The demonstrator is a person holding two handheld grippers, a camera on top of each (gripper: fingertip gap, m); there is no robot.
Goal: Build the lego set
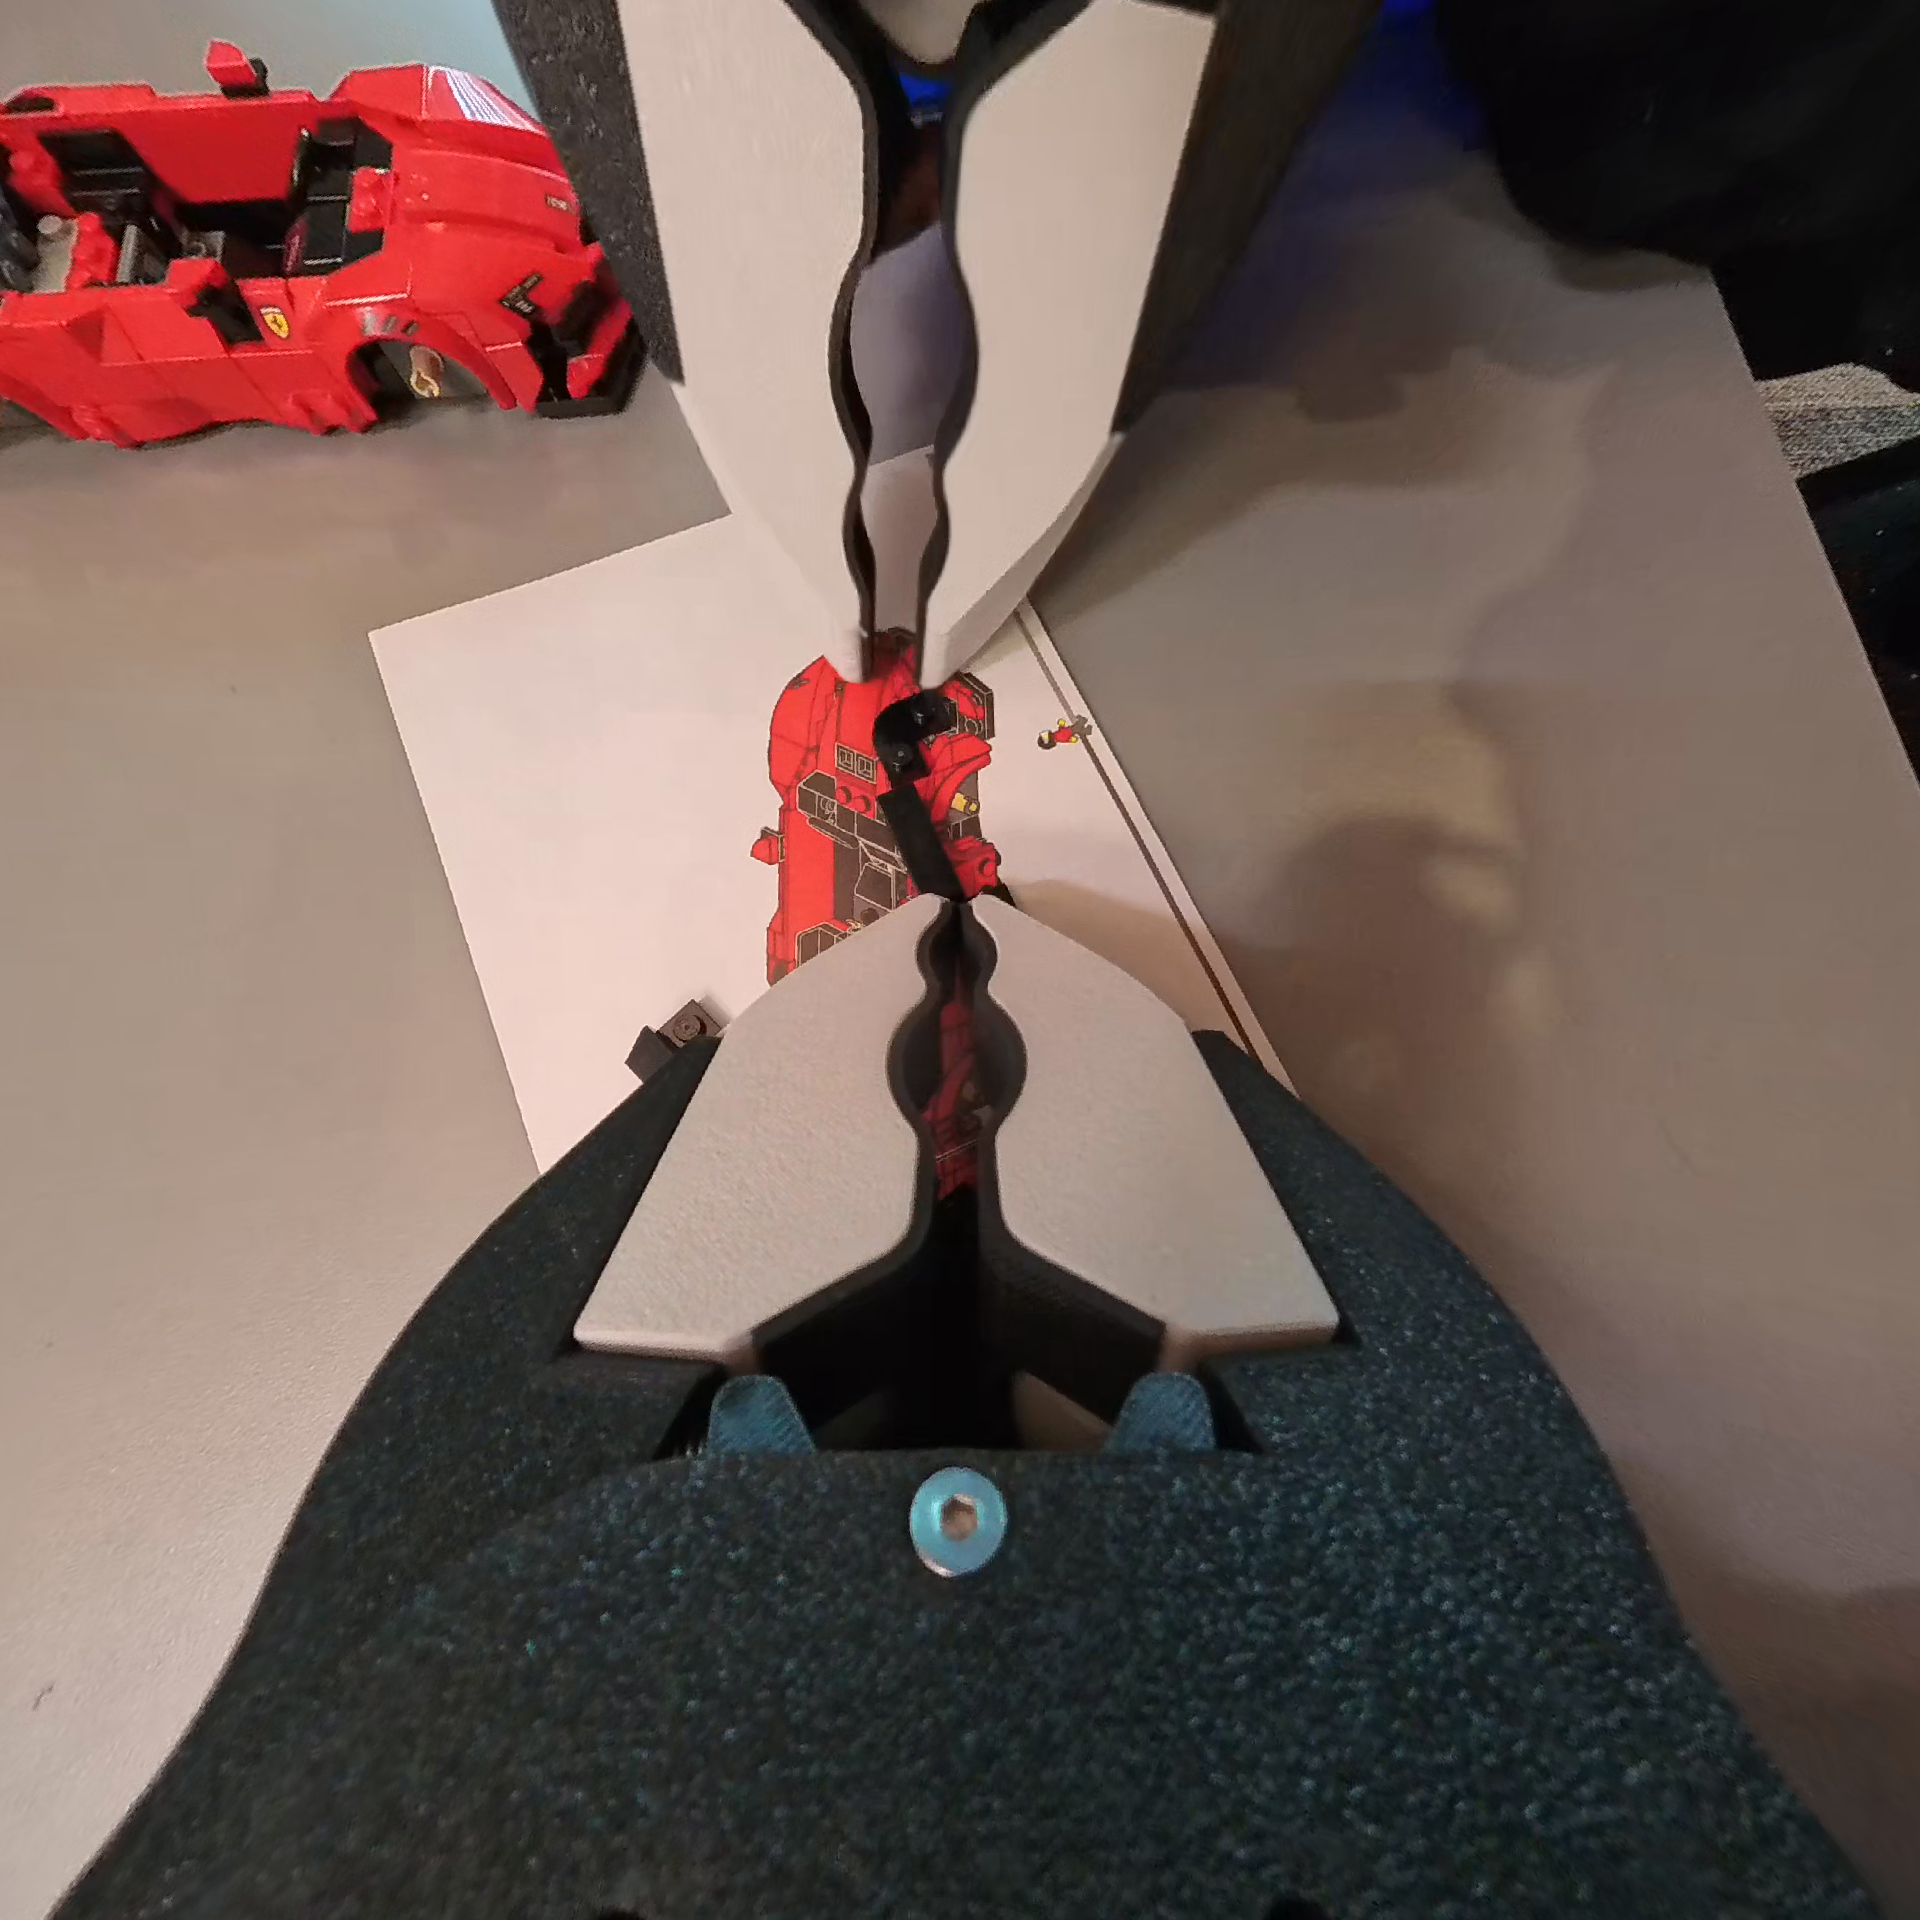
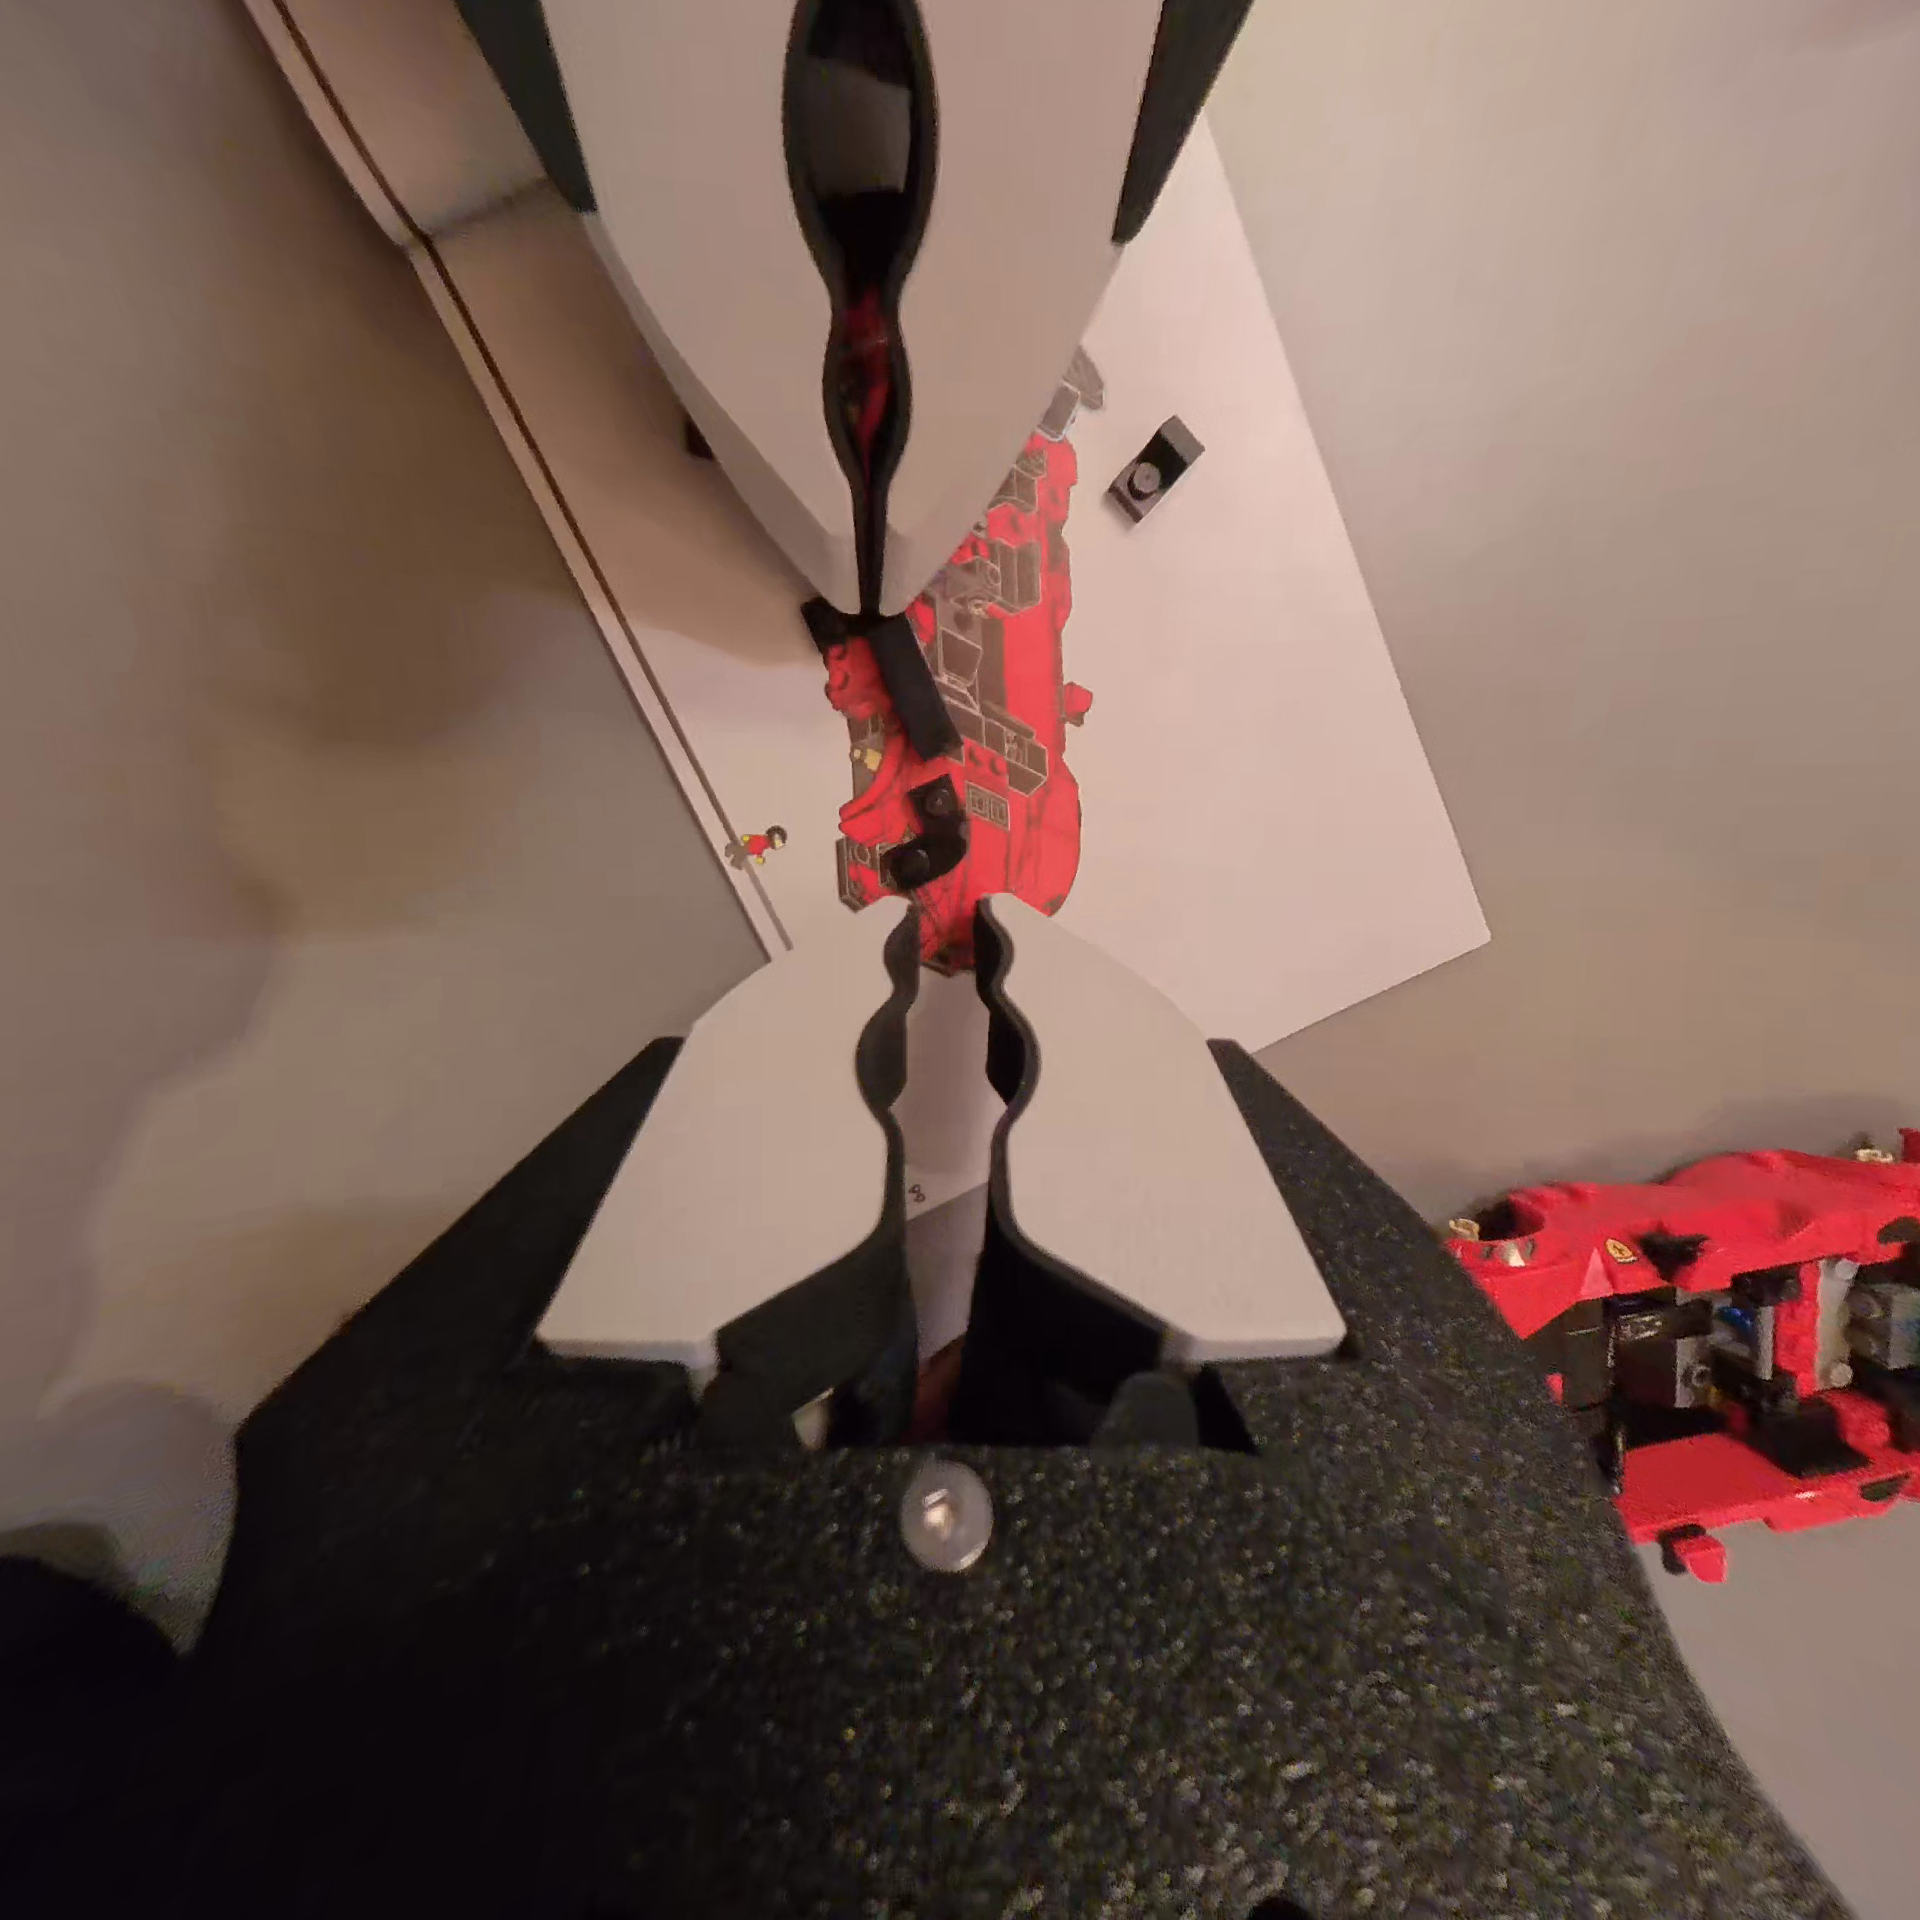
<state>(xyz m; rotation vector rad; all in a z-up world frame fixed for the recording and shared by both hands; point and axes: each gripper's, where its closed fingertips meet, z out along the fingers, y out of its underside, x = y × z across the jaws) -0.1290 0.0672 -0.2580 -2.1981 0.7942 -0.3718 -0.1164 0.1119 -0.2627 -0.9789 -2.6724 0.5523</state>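
Observation:
A thin black Lego bar with a small angled bracket at its far end hangs above a white instruction sheet that shows a red car. My left gripper is shut on the near end of the bar. In the right wrist view the left gripper comes in from the top, holding the bar. My right gripper is open with a narrow gap, its tips just short of the bracket. It enters the left wrist view from the top, facing the left one.
The partly built red Lego car lies on the grey table at the far left; in the right wrist view it shows at the right edge. A small dark brick lies on the sheet, also seen in the right wrist view. My hands' fingertips stand some 5 cm from each other.

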